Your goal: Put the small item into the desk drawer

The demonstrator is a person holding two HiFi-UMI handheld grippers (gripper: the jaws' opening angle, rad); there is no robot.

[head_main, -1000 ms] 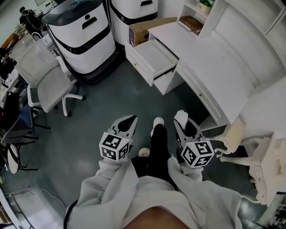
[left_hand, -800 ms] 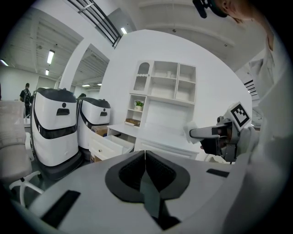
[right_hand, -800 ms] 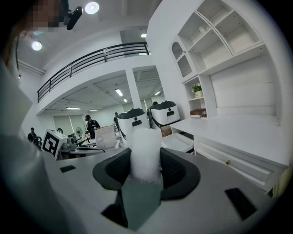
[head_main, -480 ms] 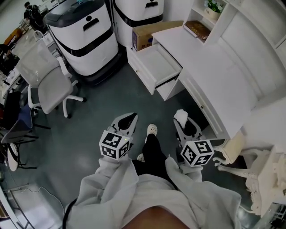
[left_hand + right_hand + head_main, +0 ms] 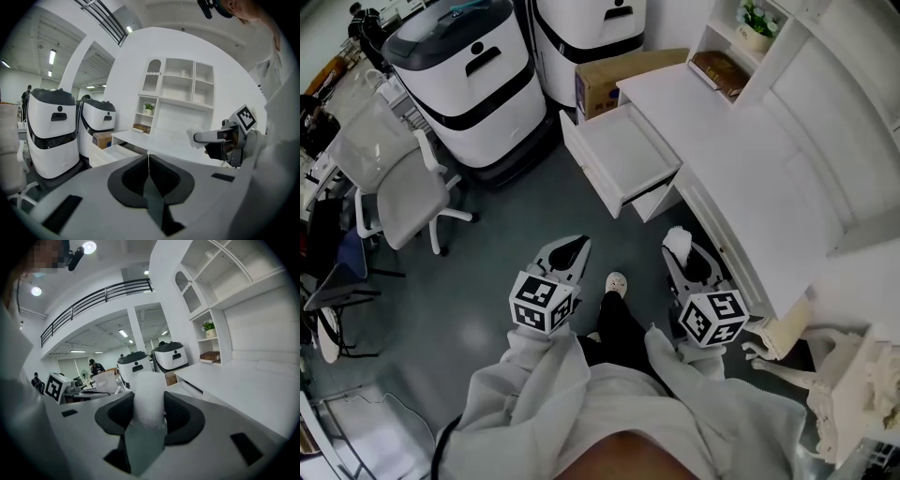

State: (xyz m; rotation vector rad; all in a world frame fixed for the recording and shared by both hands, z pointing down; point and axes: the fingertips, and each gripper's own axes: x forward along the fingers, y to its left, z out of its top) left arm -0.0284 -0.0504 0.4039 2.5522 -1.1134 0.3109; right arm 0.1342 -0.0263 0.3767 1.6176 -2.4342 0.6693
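A small white fluffy item (image 5: 148,397) sits clamped between the jaws of my right gripper (image 5: 148,405). In the head view the item (image 5: 676,242) shows at the tip of the right gripper (image 5: 682,253), which is held above the floor beside the white desk (image 5: 759,178). The desk drawer (image 5: 623,150) stands pulled open ahead, and its inside looks bare. My left gripper (image 5: 575,247) is level with the right one, shut with nothing in it (image 5: 148,161). In the left gripper view the drawer (image 5: 111,151) shows ahead at the left.
Two large white machines (image 5: 473,80) (image 5: 586,28) stand behind the drawer, with a cardboard box (image 5: 614,67) beside them. A grey office chair (image 5: 389,178) is at the left. A book (image 5: 722,73) and a plant (image 5: 755,21) sit on the desk shelves. An ornate white chair (image 5: 839,380) is at the right.
The person has stepped forward, so the open drawer and the desk now lie nearer. Both grippers keep their pose, and the white item stays in the right one.
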